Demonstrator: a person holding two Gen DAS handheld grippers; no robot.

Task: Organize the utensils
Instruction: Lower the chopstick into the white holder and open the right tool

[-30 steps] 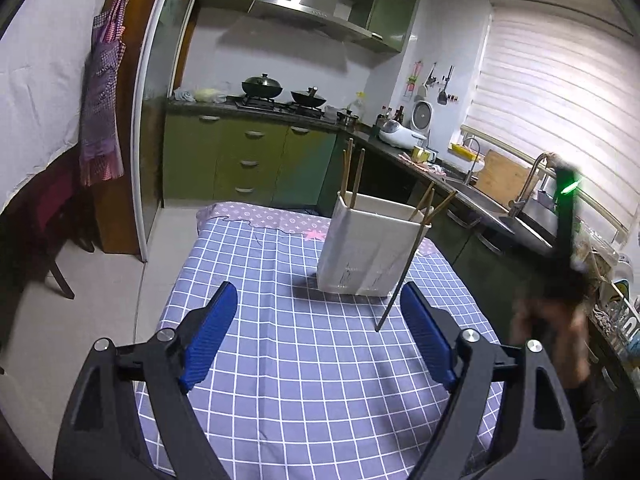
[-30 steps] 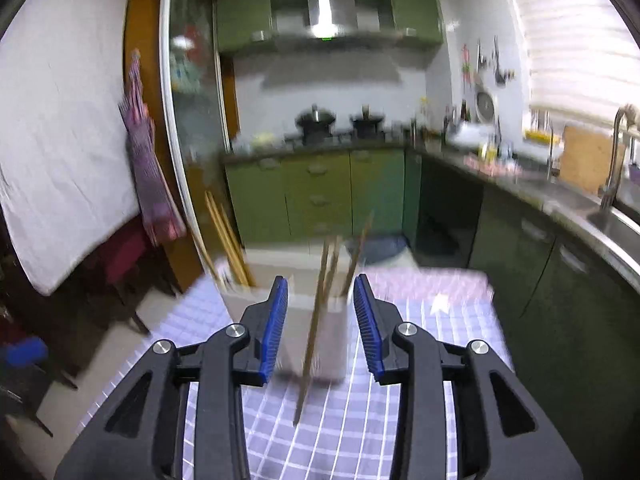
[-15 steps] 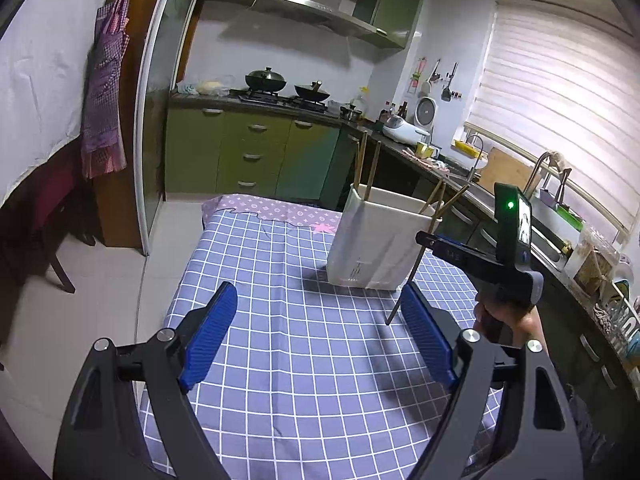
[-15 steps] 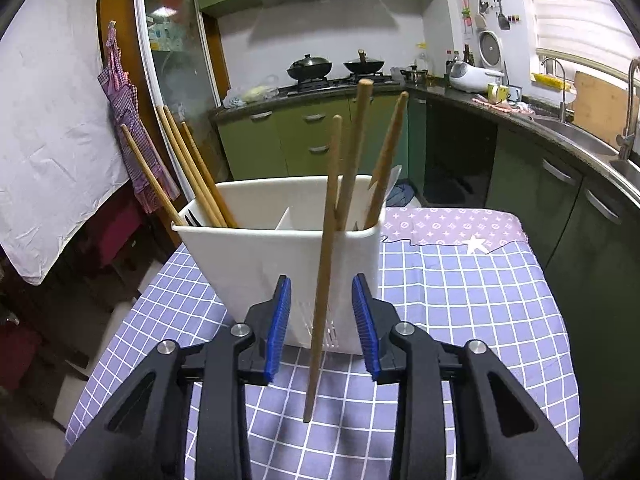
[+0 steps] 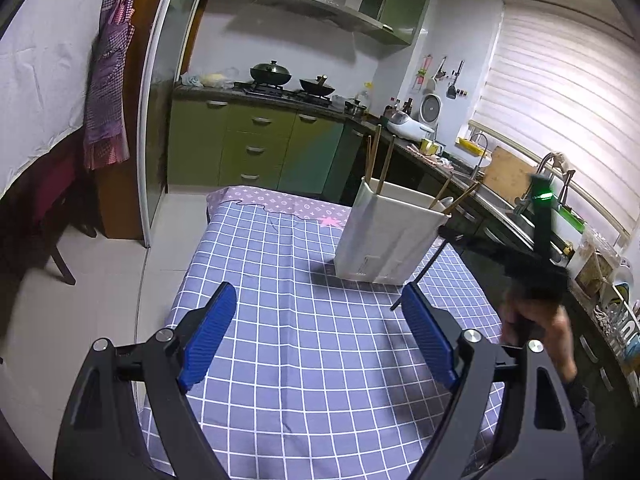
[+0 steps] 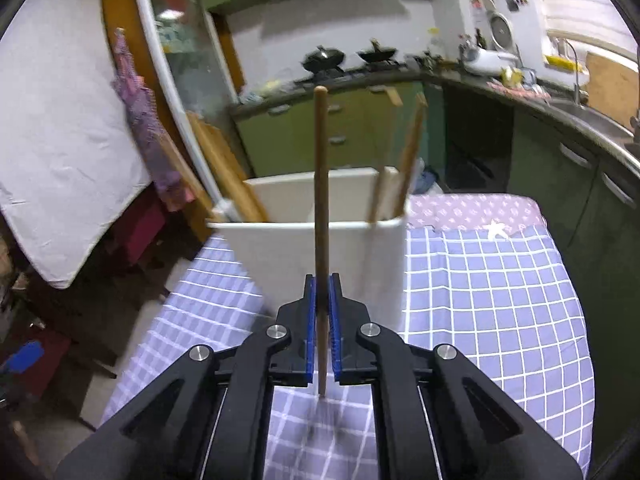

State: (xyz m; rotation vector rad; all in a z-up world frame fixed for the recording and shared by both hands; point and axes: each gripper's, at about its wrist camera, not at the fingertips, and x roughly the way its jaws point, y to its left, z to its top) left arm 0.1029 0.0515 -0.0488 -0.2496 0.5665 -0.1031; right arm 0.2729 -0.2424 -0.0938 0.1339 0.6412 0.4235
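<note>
A white utensil holder point(image 5: 388, 236) stands on the checked tablecloth point(image 5: 304, 320), with several wooden chopsticks point(image 5: 376, 160) standing in it. It also shows in the right wrist view point(image 6: 320, 256). My right gripper point(image 6: 322, 300) is shut on one wooden chopstick point(image 6: 321, 184), held upright just in front of the holder. In the left wrist view the right gripper point(image 5: 452, 236) is at the holder's right side, and the chopstick point(image 5: 420, 276) slants down from it. My left gripper point(image 5: 316, 328) is open and empty above the near part of the cloth.
The table's left edge drops to a tiled floor point(image 5: 100, 288). A kitchen counter with a sink point(image 5: 500, 208) runs along the right. Green cabinets and a stove point(image 5: 288, 84) are at the back. A dark chair point(image 5: 44, 216) stands on the left.
My right gripper's jaws have closed on the chopstick that leaned between them. The left gripper has barely moved.
</note>
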